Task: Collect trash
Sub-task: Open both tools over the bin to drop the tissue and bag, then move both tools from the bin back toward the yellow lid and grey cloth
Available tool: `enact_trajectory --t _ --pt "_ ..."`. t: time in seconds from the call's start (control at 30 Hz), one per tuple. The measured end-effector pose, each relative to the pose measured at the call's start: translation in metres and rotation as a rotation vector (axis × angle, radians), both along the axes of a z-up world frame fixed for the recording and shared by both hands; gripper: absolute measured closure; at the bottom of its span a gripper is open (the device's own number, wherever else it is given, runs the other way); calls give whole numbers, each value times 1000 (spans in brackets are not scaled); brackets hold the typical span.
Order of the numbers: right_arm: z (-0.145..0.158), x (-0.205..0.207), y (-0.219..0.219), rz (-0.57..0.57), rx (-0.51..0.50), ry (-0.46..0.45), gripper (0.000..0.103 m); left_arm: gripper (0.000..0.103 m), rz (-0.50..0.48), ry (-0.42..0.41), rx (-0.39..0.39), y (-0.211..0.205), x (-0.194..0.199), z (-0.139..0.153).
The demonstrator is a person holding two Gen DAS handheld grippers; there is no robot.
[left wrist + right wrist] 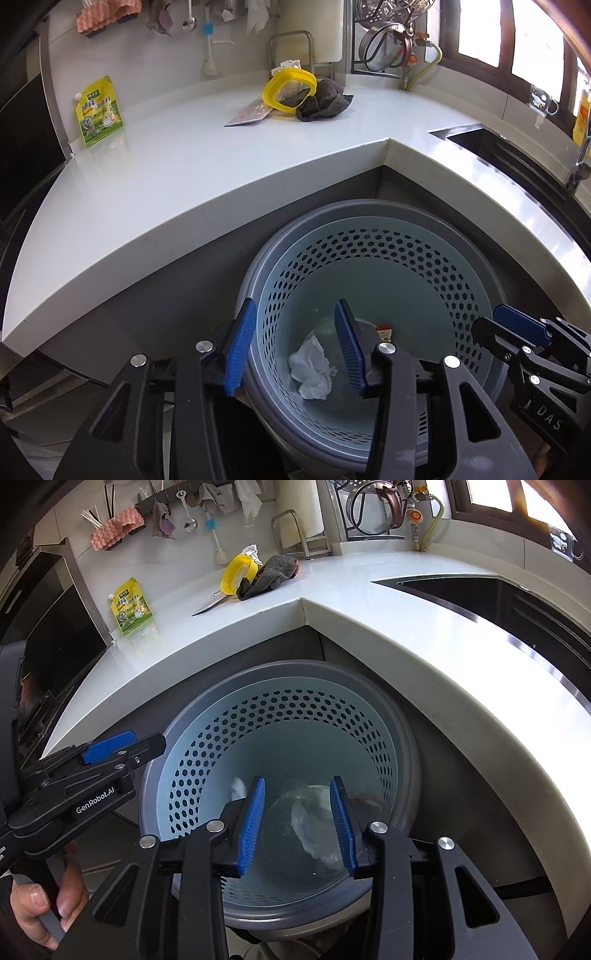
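A pale blue perforated bin (454,280) stands on the floor in the counter's inner corner; it also shows in the right wrist view (207,746). Inside lie a crumpled white tissue (310,369), a small red-and-white packet (384,331) and a clear plastic wrapper (314,830). My left gripper (293,349) is open and empty above the bin's near rim. My right gripper (297,825) is open and empty above the bin too. On the counter stands a yellow-green pouch (99,112) (132,607).
On the white counter (184,177) lie a yellow-rimmed lid (290,90), a dark grey cloth (325,99) and a knife (210,603). A steel sink (498,602) is at the right. Utensils and rags hang on the back wall.
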State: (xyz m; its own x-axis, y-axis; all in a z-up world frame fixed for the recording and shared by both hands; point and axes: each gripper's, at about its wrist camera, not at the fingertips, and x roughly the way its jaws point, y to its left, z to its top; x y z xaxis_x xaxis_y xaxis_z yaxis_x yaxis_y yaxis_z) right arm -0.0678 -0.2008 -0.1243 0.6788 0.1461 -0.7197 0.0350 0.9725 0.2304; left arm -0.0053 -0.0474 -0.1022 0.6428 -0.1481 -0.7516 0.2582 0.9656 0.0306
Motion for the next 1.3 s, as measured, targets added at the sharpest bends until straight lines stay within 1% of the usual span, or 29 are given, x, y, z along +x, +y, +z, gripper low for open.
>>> enact_trajectory --t 0.03,0.27,0.47,0.6,0.7,0.83,0.9,1.03,1.17,1.3 --pt "0 0 0 0 2 0 67 54 2 -1 -1 0 0 0" --pt "0 -2 0 3 3 0 65 51 10 5 -2 2 1 -1" --pt "2 -2 -1 -2 4 -12 61 49 15 -5 0 4 1 1" --pt "4 -4 -2 -8 0 -17 57 42 22 -20 0 7 0 3" --pt "4 -3 -2 -10 -2 -17 57 41 29 -23 3 9 0 3" --pt "8 -4 -3 -16 -12 -24 53 41 36 -10 -3 13 4 2" --pt "11 -4 -4 -18 -14 -32 53 41 37 -10 -7 14 5 3" --pt "16 -4 -5 -26 -17 -46 50 35 38 -27 -2 15 4 7" --pt "19 -4 -5 -26 -15 -47 50 34 38 -39 1 15 6 12" --pt "26 -1 -4 -20 -24 -62 49 28 35 -48 -15 17 8 18"
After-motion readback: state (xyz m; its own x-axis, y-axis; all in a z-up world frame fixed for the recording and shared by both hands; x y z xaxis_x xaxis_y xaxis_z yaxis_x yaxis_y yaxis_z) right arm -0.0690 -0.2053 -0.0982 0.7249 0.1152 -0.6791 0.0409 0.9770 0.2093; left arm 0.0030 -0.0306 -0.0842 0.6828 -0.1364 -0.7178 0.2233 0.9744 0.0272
